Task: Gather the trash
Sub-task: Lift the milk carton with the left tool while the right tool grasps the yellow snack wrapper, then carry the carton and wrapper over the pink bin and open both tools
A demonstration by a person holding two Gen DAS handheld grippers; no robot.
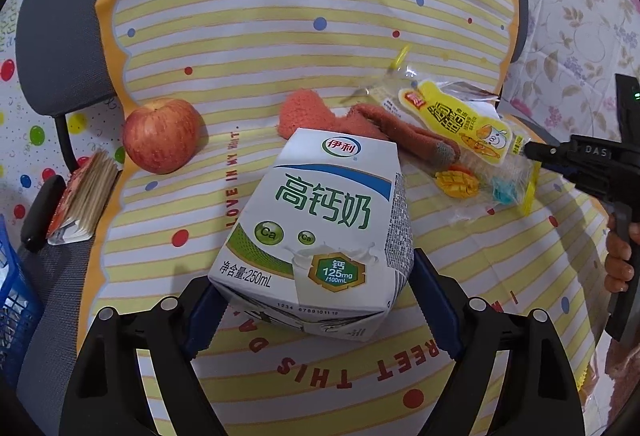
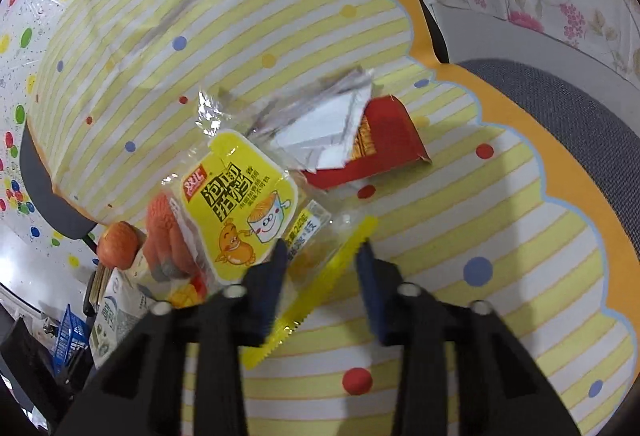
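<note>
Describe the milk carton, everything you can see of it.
The milk carton is a white paperboard box printed with green Chinese characters, a blue swoosh and a green calcium badge. It lies printed face up on the striped cloth, in front of the orange glove, between the left gripper's blue pads, which flank its near end.

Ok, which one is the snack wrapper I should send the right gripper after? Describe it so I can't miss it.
On the yellow-striped cloth covering the chair, look right of the white milk carton, past the orange knitted glove. The clear plastic wrapper lies there. Alone among its neighbours it bears a bright yellow label with a cartoon cup, plus a serrated yellow edge strip between the right gripper's fingers.
</note>
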